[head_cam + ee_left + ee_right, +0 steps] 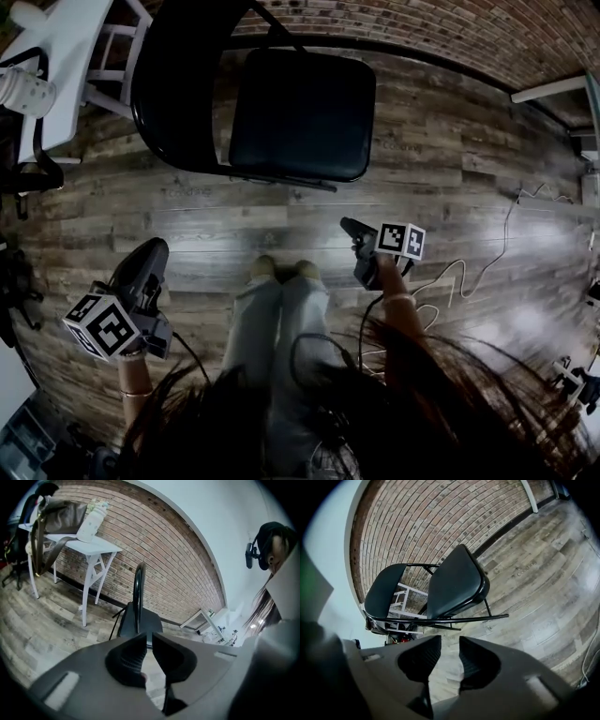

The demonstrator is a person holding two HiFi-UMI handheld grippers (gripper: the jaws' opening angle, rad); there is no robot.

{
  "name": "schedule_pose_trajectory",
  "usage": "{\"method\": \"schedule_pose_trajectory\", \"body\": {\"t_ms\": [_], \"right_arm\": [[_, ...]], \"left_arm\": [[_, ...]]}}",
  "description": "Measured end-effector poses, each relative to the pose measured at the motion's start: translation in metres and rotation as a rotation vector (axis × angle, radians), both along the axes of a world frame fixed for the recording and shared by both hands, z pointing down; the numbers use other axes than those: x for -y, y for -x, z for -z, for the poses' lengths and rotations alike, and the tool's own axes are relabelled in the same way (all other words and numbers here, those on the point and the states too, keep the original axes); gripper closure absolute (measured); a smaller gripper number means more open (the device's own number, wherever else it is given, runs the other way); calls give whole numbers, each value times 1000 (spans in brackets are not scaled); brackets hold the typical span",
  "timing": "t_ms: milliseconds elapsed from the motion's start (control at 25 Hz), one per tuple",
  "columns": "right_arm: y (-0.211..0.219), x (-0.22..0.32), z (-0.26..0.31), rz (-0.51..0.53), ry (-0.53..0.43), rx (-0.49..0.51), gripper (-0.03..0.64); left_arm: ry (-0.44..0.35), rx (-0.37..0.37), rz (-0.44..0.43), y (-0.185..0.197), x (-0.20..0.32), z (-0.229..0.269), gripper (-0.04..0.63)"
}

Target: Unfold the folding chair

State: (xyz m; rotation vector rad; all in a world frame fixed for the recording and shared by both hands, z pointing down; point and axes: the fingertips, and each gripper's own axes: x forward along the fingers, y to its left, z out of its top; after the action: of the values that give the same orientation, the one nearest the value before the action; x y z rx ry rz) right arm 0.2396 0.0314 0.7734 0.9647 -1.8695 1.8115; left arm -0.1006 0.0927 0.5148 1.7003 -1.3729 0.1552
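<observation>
Chair stands opened on the plank floor near the brick wall, seat down, well ahead of the person's feet. Left gripper: jaws released, slim gap, nothing in it. Right gripper: jaws apart, empty. Risk: seat not pressed fully home, so the chair could fold back or tip if bumped. Lock not confirmable from here.

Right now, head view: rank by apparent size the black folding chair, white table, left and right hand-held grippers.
1. Black metal folding chair, unfolded.
2. White table, cropped at the frame edge.
3. Left hand-held gripper and right hand-held gripper: the left looks bigger, but it may just sit nearer the camera, so unranked.
</observation>
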Motion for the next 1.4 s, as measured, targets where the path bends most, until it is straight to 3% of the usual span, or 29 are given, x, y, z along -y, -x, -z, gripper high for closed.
{"method": "schedule_pose_trajectory", "body": {"t_ms": [120,480,720,1400], "right_arm": [[-9,-9,1,27,-3,-1,512],[-53,-36,8,85,16,12,515],[-72,-49,30,66,-11,15,534],[-85,-70,129,-14,-133,10,557]], "left_arm": [[16,18,27,-21,-7,-7,594],[6,-23,21,-100,-24,-12,581],[30,-63,-20,-136,-40,-4,598],[71,-124,-198,-171,-92,41,598]]}}
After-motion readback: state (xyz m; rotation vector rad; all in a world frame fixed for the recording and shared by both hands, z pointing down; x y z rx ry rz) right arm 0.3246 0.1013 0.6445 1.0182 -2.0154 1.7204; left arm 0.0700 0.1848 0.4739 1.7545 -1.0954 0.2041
